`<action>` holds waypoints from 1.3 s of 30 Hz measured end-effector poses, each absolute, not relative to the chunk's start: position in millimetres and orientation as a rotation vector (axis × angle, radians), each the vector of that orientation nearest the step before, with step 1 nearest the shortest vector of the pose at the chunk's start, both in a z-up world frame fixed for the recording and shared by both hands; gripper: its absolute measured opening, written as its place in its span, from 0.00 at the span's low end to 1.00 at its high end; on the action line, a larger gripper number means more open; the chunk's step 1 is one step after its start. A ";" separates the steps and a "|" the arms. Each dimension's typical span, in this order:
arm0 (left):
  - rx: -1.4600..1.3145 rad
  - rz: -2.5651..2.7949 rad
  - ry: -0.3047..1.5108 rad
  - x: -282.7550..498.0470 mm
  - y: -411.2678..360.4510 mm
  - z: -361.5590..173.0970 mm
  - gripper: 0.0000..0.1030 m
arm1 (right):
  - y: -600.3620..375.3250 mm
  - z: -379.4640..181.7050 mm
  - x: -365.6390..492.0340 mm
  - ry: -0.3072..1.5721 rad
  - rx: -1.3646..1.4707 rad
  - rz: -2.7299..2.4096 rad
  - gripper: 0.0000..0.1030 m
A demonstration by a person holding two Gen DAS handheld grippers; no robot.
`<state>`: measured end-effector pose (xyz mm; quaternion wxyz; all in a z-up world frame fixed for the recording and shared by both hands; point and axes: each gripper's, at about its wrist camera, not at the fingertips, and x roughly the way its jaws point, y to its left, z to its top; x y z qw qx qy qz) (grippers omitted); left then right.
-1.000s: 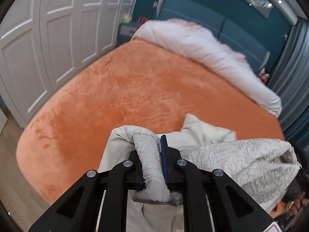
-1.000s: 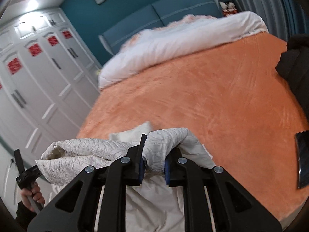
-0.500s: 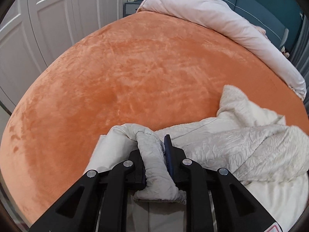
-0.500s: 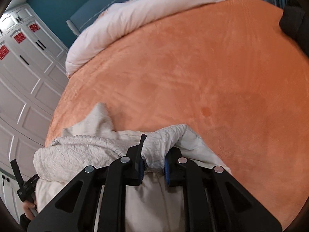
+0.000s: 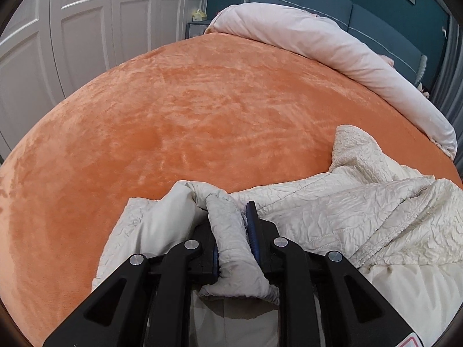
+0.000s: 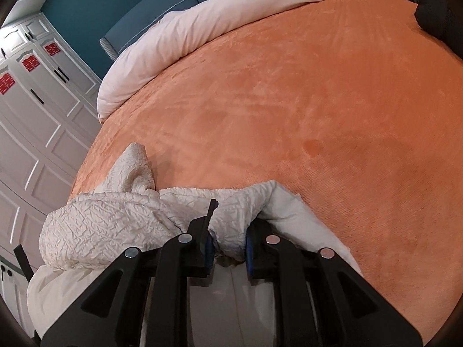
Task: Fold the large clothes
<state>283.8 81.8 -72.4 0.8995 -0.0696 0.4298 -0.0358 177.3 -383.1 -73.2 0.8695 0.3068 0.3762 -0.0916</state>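
A cream, crinkled quilted garment [image 5: 347, 217] lies bunched at the near edge of the orange bed blanket [image 5: 202, 115]. My left gripper [image 5: 230, 222] is shut on a rolled fold at the garment's left end, and the cloth bulges out between the blue pads. In the right wrist view the same garment [image 6: 101, 222] stretches off to the left. My right gripper [image 6: 231, 222] is shut on a fold at its right end. One flap of the garment [image 6: 136, 167] sticks up on the blanket [image 6: 289, 115]. The lower part hangs beneath both grippers, hidden by them.
A white duvet [image 5: 318, 43] is rolled up along the head of the bed, against a blue headboard [image 5: 376, 14]. White wardrobe doors [image 5: 72, 29] stand close along the bed's left side. A dark item [image 6: 434, 14] lies at the far right edge.
Both grippers have sunk toward the bed with the garment still in them. The garment hung in the air before and now rests on the blanket.
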 end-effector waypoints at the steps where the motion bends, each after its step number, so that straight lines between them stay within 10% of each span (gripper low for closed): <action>1: -0.149 -0.076 0.888 284.5 82.2 -73.3 0.18 | -383.5 -73.6 177.6 0.782 0.643 -0.191 0.13; 9: -0.172 -0.108 0.917 281.2 95.1 -53.1 0.21 | -393.7 -62.5 166.8 0.786 0.689 -0.141 0.21; 13: -0.247 -0.142 0.907 257.6 127.6 -9.0 0.29 | -408.1 -19.8 122.9 0.682 0.734 -0.129 0.56; 21: -0.243 -0.031 0.510 182.2 164.3 109.3 0.71 | -377.9 38.4 61.1 0.594 0.587 -0.116 0.54; 39: 0.088 -0.142 0.844 271.7 -6.2 -19.1 0.73 | -239.6 -6.0 210.7 0.823 0.118 -0.065 0.17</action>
